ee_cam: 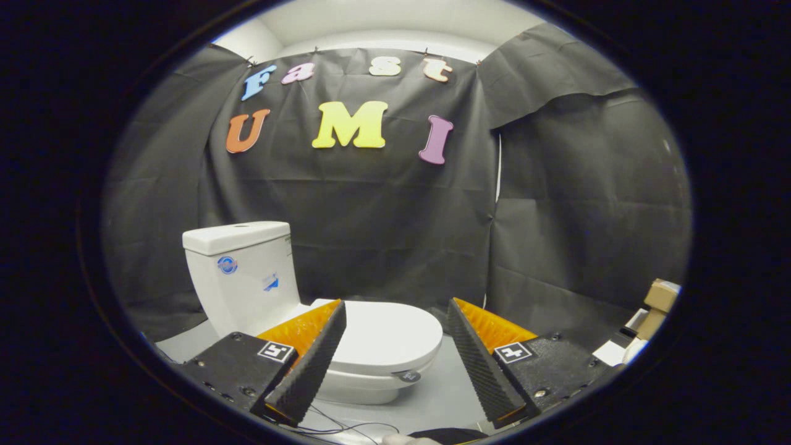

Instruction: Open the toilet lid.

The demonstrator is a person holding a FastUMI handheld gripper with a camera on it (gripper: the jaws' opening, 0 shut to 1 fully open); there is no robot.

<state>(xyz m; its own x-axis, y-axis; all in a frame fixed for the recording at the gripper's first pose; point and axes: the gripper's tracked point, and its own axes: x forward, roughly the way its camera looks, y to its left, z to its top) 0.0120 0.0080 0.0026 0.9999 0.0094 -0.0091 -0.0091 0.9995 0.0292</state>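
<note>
In the gripper view, the tool (395, 346) was seen released, its fingers spread wide and grasping nothing. The toilet lid (386, 337) lay closed and flat on the bowl in the lower centre of the frame, partly between the fingers and beyond them, with the tank (241, 272) at lower left. The step in hand was judged to be the approach: the front lip of the lid should be reached low and caught from beneath, then swung up toward the tank. The lid's left portion was hidden behind the left finger, and the hinge could not be made out. Boxes (658, 303) at the right edge were cut off.
</note>
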